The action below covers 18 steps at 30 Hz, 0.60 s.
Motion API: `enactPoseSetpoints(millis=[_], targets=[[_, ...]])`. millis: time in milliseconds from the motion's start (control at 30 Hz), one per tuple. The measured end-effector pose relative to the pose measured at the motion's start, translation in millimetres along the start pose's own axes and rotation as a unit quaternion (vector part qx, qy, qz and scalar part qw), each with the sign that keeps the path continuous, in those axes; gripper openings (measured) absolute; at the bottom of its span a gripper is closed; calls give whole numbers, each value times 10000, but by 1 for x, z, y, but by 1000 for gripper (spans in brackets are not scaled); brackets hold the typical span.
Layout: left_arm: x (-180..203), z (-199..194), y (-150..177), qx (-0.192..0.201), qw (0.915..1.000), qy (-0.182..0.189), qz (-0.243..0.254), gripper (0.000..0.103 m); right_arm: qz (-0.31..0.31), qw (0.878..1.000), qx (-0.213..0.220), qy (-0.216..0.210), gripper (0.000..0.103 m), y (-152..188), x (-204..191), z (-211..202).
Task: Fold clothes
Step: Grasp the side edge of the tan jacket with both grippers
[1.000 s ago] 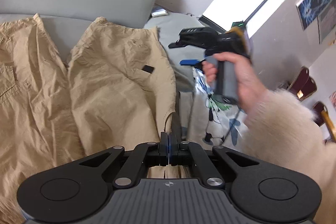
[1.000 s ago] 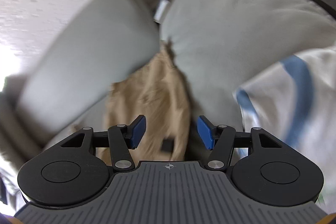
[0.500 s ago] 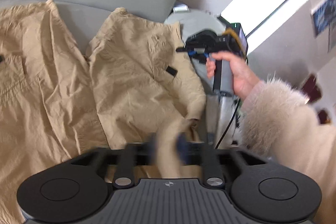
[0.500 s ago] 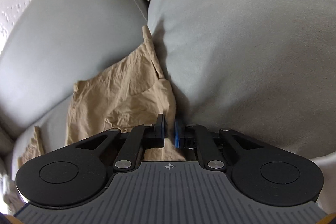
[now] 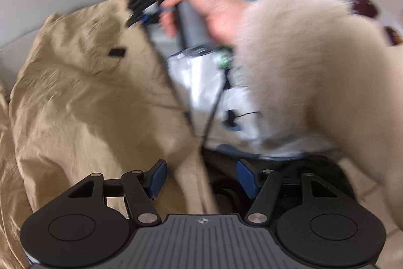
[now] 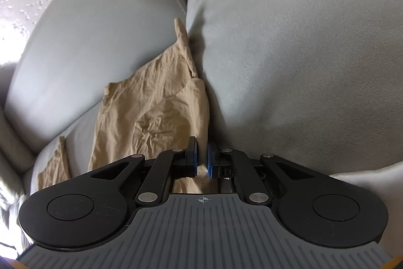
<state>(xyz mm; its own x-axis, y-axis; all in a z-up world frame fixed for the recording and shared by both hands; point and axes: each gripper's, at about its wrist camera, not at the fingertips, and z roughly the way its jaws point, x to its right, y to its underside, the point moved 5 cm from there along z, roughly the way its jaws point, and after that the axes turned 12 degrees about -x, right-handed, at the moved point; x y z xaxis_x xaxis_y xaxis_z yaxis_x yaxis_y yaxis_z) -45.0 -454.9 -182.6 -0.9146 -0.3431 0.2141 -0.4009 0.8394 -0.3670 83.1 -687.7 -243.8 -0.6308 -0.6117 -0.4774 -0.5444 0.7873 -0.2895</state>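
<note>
Tan trousers [image 5: 83,97] lie crumpled on a grey sofa. My left gripper [image 5: 200,177] is open, its blue pads either side of a hanging fold of the tan cloth without pinching it. My right gripper [image 6: 201,160] is shut on the edge of the tan trousers [image 6: 151,115], next to a grey cushion. In the left wrist view the right gripper [image 5: 141,17] shows at the trousers' far edge, held by a hand in a fluffy cream sleeve [image 5: 314,72]. That view is blurred by motion.
The grey sofa backrest [image 6: 95,24] rises behind the trousers and a large grey cushion [image 6: 302,54] presses against their right side. A white printed garment [image 5: 209,82] lies to the right of the trousers. A black cable [image 5: 214,102] hangs from the right gripper.
My left gripper has opened and let go of the tan cloth. My right gripper closed on the trousers' edge and stays shut. The right hand has moved closer to the left camera.
</note>
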Motion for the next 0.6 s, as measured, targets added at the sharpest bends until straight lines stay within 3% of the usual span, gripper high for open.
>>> enactPoseSetpoints(millis=[167, 300, 333, 400, 500, 600], targets=[[-4, 10, -1, -47, 9966, -805, -180, 49, -9, 9995, -32, -313, 5, 2, 7, -3], [8, 19, 1, -156, 9888, -1460, 254, 48, 31, 9988, -73, -487, 4, 1, 12, -3], [9, 20, 2, -118, 9861, -1607, 406, 36, 38, 9986, -89, -515, 4, 0, 13, -3], [11, 21, 3, -33, 9807, -1844, 655, 2, 22, 9984, -106, -552, 4, 0, 14, -3], [-11, 0, 2, 247, 9915, -1270, 148, 2, 34, 9979, -87, -641, 5, -1, 15, -3], [-38, -26, 5, 501, 9945, -841, -359, 1, 155, 9974, -6, -704, 5, -3, 16, -1]])
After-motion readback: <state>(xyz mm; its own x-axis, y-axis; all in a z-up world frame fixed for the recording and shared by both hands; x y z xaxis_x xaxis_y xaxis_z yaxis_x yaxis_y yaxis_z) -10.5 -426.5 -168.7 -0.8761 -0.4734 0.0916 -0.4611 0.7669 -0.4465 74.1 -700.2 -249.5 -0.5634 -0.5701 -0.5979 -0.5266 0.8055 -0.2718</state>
